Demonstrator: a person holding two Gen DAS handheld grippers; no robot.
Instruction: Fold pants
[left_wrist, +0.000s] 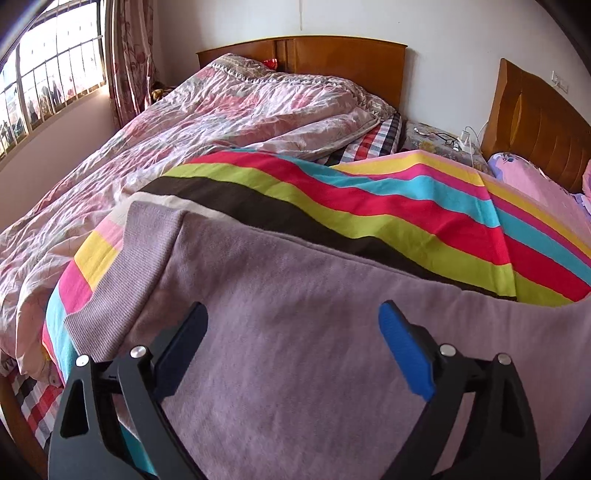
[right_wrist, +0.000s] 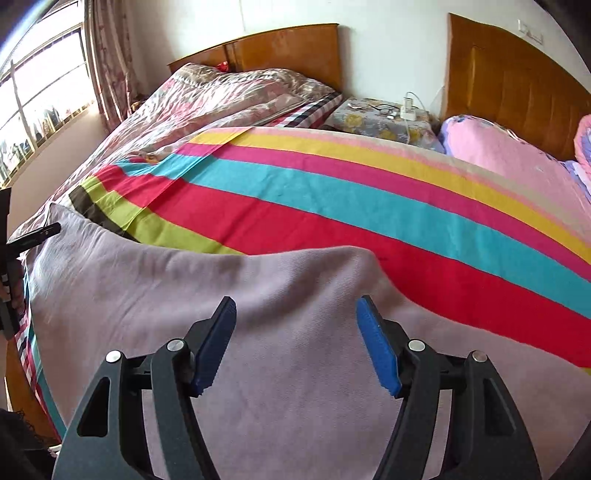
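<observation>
Lying flat across the striped sheet (right_wrist: 332, 206), the mauve pants (left_wrist: 295, 332) run nine-to-three beneath both the left gripper (left_wrist: 293, 350) and right gripper (right_wrist: 295, 339), jaws apart, empty.

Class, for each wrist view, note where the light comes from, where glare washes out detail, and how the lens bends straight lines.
Left wrist view: daylight enters from the window at upper left, its panes blown out; the headboard bows and corners go dark. Right wrist view: the same window glares white; the striped sheet curves strongly.
</observation>
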